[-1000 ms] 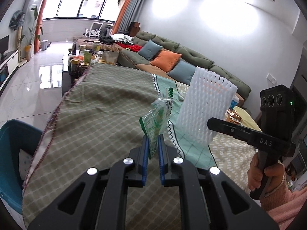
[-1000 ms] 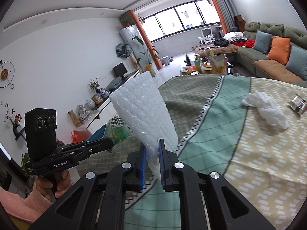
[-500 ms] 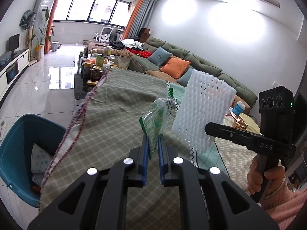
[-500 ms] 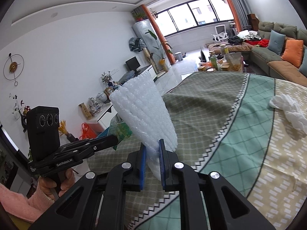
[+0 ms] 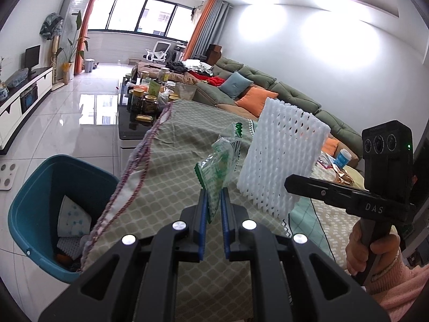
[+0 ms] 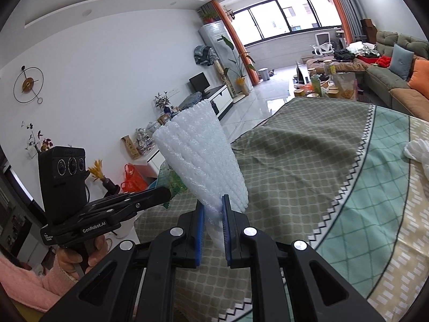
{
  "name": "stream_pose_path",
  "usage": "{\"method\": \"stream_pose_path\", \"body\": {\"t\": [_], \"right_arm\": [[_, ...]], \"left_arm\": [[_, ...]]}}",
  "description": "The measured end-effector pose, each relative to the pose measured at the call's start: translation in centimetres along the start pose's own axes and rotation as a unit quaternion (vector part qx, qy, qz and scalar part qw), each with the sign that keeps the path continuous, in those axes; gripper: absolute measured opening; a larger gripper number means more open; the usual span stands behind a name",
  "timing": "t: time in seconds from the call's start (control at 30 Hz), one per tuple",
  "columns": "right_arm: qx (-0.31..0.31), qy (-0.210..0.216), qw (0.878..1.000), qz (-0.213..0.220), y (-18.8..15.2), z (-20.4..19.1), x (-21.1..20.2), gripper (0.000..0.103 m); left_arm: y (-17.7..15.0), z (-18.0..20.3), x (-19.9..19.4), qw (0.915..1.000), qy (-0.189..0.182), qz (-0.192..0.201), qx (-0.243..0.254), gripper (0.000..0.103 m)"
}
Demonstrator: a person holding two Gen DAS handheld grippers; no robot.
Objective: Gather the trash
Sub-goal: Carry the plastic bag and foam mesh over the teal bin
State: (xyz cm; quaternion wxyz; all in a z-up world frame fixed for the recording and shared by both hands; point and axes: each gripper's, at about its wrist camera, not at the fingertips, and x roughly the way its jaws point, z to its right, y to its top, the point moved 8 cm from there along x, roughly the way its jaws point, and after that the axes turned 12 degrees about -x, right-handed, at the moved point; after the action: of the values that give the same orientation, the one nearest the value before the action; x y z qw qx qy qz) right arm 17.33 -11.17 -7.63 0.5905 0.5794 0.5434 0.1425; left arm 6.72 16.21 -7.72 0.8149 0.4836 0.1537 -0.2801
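You are mid-carry, both loads lifted over the tablecloth (image 5: 171, 177). Your left gripper (image 5: 213, 209) is clamped on a green-and-clear snack wrapper (image 5: 218, 166) standing up from its fingertips; your right gripper (image 6: 213, 210) pinches a white foam fruit net (image 6: 201, 158) at its lower end. Below and left of the left gripper, beyond the table edge, sits the teal bin (image 5: 32, 187), holding a folded white dotted paper and darker scraps. Next, I judge, bring each gripper over that opening before you let go. A crumpled tissue (image 6: 418, 150) waits far right.

Glossy crinkled plastic wrapper (image 5: 219, 161), white foam netting (image 5: 281, 161), woven tablecloth (image 5: 174, 166)
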Motion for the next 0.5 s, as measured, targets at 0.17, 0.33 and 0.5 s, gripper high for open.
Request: {"method": "stream_pose_path", "body": {"t": [0.17, 0.33, 0.5], "right_arm": [[-0.002, 0.012, 1.000, -0.005, 0.1, -0.3, 1.0, 0.013], [-0.006, 0.022, 1.000, -0.006, 0.4, -0.8, 1.8, 0.013], [-0.009, 0.032, 0.999, -0.009, 0.6, -1.2, 2.6, 0.013]], "left_arm": [[0.0, -0.6, -1.3, 0.9999, 0.009, 0.009, -0.006, 0.011], [0.5, -1.2, -1.9, 0.9997, 0.017, 0.014, -0.010, 0.011], [0.6, -1.8, -2.4, 0.9994, 0.024, 0.020, -0.015, 0.011]]}}
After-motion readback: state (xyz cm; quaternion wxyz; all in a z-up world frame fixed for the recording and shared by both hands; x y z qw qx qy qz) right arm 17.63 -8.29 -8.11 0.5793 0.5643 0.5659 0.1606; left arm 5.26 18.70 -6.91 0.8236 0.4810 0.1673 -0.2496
